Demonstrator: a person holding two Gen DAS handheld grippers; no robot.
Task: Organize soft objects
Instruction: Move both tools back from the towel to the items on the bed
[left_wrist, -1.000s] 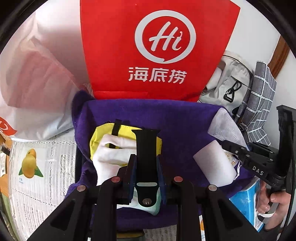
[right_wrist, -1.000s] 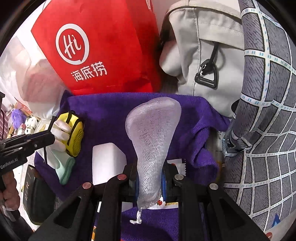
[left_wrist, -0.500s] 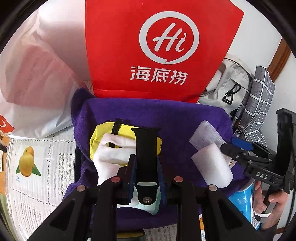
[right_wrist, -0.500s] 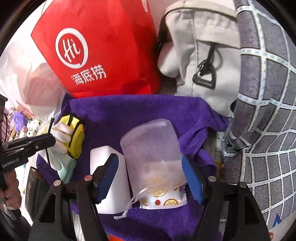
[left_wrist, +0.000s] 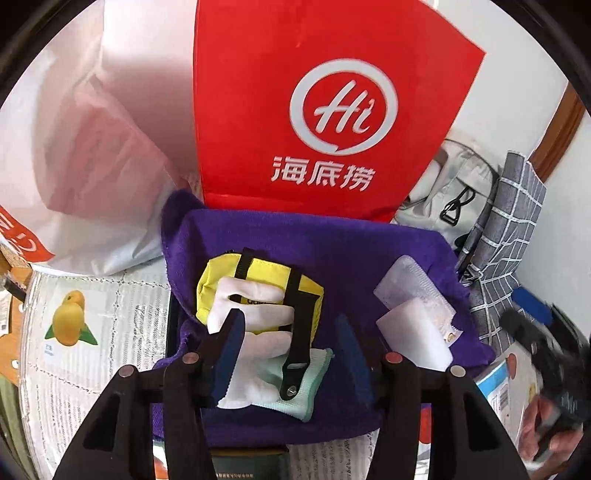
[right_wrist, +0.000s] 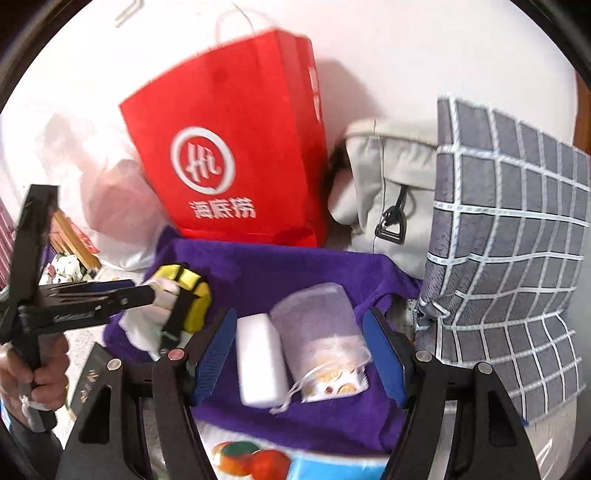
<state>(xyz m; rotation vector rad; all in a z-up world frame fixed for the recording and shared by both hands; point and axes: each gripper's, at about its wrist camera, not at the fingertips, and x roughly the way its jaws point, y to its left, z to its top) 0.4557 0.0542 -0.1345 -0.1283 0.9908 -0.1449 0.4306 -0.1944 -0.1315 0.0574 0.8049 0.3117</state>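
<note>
A purple towel (left_wrist: 332, 258) (right_wrist: 295, 266) lies spread before a red bag. On its left lie a yellow pouch (left_wrist: 266, 275) (right_wrist: 192, 295), a white glove (left_wrist: 255, 325) and a black strap (left_wrist: 295, 354) across them. On its right lie a white foam block (left_wrist: 413, 338) (right_wrist: 258, 362) and a sheer mesh pouch (left_wrist: 410, 284) (right_wrist: 321, 328). My left gripper (left_wrist: 291, 341) is open over the glove and strap, holding nothing. My right gripper (right_wrist: 299, 354) is open, pulled back above the foam block and mesh pouch.
A red paper bag (left_wrist: 325, 110) (right_wrist: 236, 158) stands behind the towel. A white plastic bag (left_wrist: 92, 147) is at left. A grey backpack (right_wrist: 384, 199) and a grey checked cushion (right_wrist: 506, 258) stand at right. Printed sheets (left_wrist: 96, 325) cover the surface.
My left gripper opened and let go of the black strap, which now lies on the glove. My right gripper released the mesh pouch onto the towel and drew back.
</note>
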